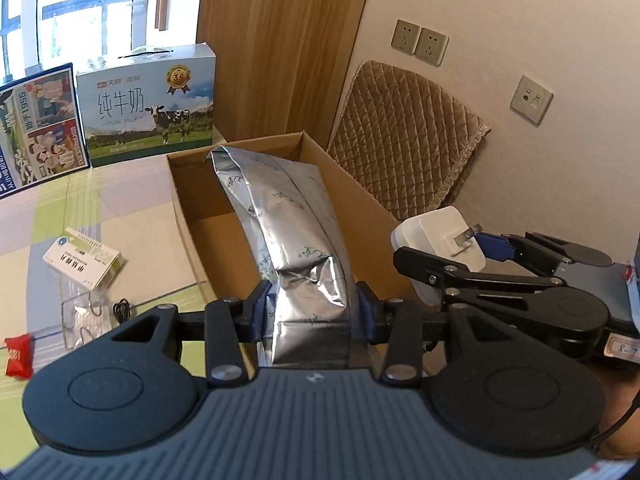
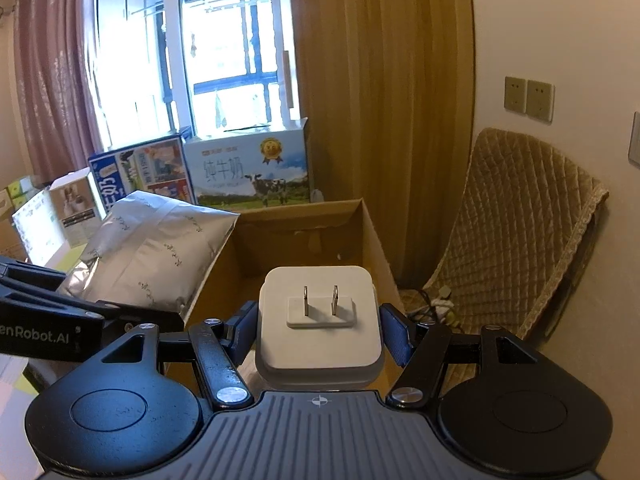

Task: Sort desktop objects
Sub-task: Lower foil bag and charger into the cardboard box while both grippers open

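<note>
Over the open cardboard box (image 1: 208, 236), the left gripper (image 1: 312, 308) clamps a silver foil pouch (image 1: 288, 232) and the right gripper (image 2: 318, 334) clamps a white plug adapter (image 2: 320, 320). Neither is dropped; at nine o'clock on the bench (image 1: 48, 220), a medicine box (image 1: 82, 258) and red packet (image 1: 18, 356) remain.

Glossy crinkled foil pouch (image 1: 296, 240); matt cardboard box (image 1: 200, 200); smooth white plastic plug (image 2: 320, 320), metal prongs.

Crinkled silver foil pouch (image 1: 296, 240) upright above open cardboard box (image 1: 192, 200); white two-prong plug adapter (image 2: 320, 320) alongside.
</note>
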A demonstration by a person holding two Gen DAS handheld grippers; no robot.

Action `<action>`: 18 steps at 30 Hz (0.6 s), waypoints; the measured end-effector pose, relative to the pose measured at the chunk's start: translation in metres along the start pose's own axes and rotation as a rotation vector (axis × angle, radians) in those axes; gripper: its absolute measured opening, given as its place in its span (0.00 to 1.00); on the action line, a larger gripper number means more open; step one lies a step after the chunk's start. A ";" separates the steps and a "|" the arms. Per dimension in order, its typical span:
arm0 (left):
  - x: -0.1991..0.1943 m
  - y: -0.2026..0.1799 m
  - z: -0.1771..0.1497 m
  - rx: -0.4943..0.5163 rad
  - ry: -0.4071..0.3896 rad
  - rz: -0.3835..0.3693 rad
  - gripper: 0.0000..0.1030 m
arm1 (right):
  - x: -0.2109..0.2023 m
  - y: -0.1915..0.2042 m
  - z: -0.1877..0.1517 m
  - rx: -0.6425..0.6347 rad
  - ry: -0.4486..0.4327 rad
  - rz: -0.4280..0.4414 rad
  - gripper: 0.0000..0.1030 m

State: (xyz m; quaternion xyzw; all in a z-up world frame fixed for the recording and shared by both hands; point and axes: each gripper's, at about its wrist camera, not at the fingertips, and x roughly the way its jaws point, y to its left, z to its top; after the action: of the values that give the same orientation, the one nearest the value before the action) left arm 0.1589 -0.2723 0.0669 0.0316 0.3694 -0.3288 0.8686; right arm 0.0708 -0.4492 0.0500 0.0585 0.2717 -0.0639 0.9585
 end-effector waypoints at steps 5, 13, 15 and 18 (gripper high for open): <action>0.017 0.008 0.010 -0.019 0.004 -0.009 0.37 | 0.018 -0.008 0.003 0.016 0.010 -0.008 0.60; 0.044 0.017 0.019 -0.037 0.011 -0.008 0.37 | 0.037 -0.015 -0.002 0.025 0.033 -0.016 0.60; 0.049 0.019 0.017 -0.042 0.016 -0.008 0.37 | 0.041 -0.016 -0.003 0.025 0.038 -0.020 0.60; 0.056 0.021 0.015 -0.052 0.021 -0.011 0.37 | 0.045 -0.017 -0.005 0.022 0.044 -0.023 0.60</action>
State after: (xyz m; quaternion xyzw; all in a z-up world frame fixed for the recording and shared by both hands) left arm 0.2096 -0.2913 0.0367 0.0105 0.3871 -0.3236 0.8633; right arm 0.1038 -0.4698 0.0210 0.0674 0.2928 -0.0768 0.9507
